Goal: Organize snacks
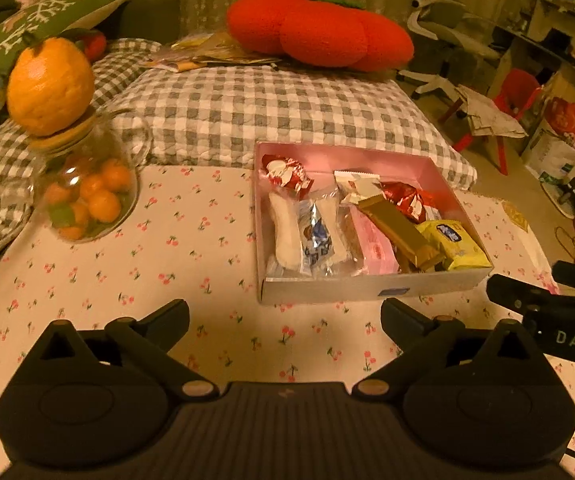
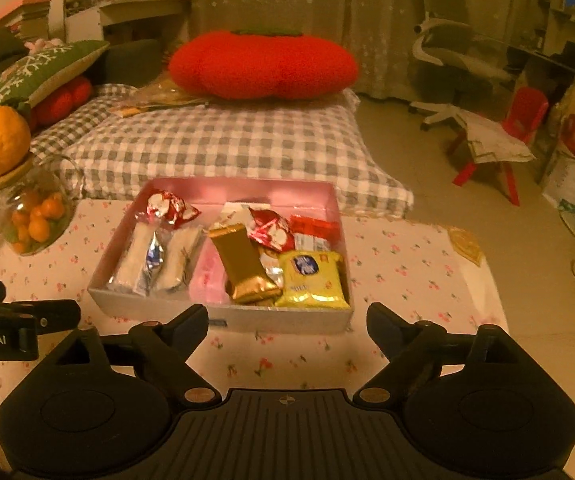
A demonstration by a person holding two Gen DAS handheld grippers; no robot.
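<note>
A shallow pink-lined box (image 1: 367, 286) (image 2: 223, 320) sits on the cherry-print cloth and holds several wrapped snacks: two white bars (image 1: 287, 232) (image 2: 135, 256), a gold bar (image 1: 399, 232) (image 2: 243, 264), a yellow packet (image 1: 457, 244) (image 2: 313, 278) and red-and-white wrappers (image 1: 287, 172) (image 2: 169, 208). My left gripper (image 1: 285, 314) hangs open just short of the box's near left corner, nothing between its fingers. My right gripper (image 2: 287, 320) stands open in front of the box's near wall, also holding nothing. Each gripper shows at the edge of the other's view.
A glass jar of small oranges (image 1: 87, 196) (image 2: 35, 216) with an orange-shaped stopper stands left of the box. Beyond lies a checked cushion (image 1: 271, 120) (image 2: 215, 144) with a red pumpkin pillow (image 1: 319, 36) (image 2: 263, 64). A red stool (image 2: 503, 152) and office chair (image 2: 455, 60) are on the right floor.
</note>
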